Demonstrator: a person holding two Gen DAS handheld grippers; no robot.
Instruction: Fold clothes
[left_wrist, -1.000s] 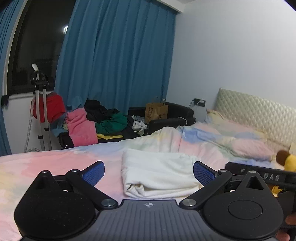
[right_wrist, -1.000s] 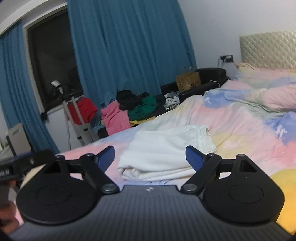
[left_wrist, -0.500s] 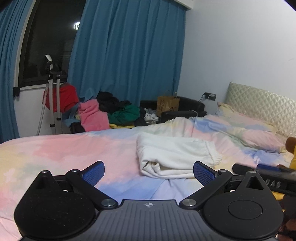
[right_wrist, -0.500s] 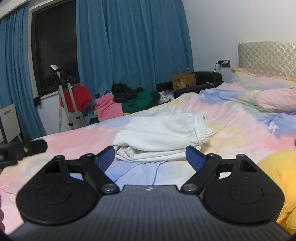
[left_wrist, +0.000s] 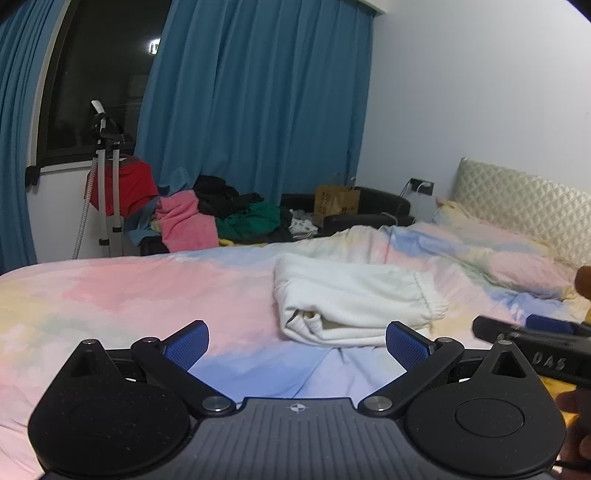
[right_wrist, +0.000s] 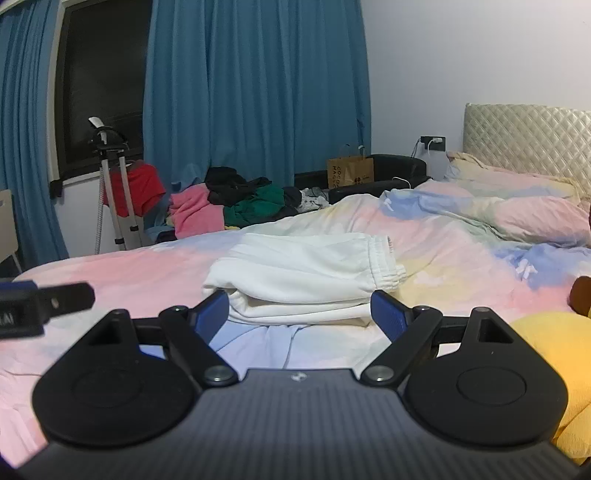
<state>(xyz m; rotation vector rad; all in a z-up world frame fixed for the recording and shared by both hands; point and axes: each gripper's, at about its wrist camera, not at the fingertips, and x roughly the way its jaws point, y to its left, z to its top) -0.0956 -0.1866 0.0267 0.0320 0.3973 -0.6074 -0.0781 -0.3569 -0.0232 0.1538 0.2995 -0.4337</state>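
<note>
I count two grippers, my left (left_wrist: 297, 341) and my right (right_wrist: 299, 314), each with two blue pads. On the bed (right_wrist: 110, 273) lies one folded white garment (right_wrist: 303, 273), with one yellow plush (right_wrist: 554, 350) near right. Far off stand one paper bag (right_wrist: 350, 170), one tripod (right_wrist: 114, 192), one heap of clothes (right_wrist: 236, 203) and two curtains.

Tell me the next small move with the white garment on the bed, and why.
Probably ease the right hand-held gripper forward to the near edge of the folded white fabric garment. Both it and the left hand-held gripper stand open and empty, short of the cloth, which lies on the pastel bedspread in stacked layers with a loose near edge.
</note>
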